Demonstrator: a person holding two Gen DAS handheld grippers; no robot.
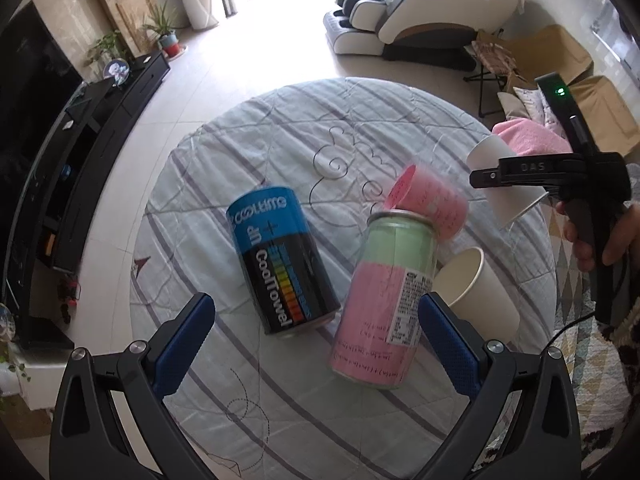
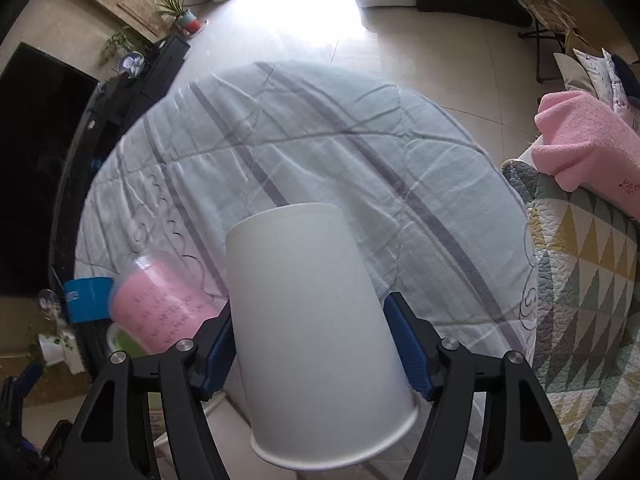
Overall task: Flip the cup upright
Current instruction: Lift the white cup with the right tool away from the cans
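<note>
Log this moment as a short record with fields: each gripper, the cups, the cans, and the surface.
right gripper: shut on a white paper cup, held off the table, its closed base pointing away from the camera and its open rim nearest the camera
left gripper: open, empty, above the cans
second paper cup: on the table, mouth up, right of the pink and green can
pink and green can: standing
blue and black can: standing, left of it
pink cup: tilted, behind the cans
table: round, covered by a striped pale cloth

Bare tablecloth far side; blue can, pink-green can, upright cup crowding near edge.
</note>
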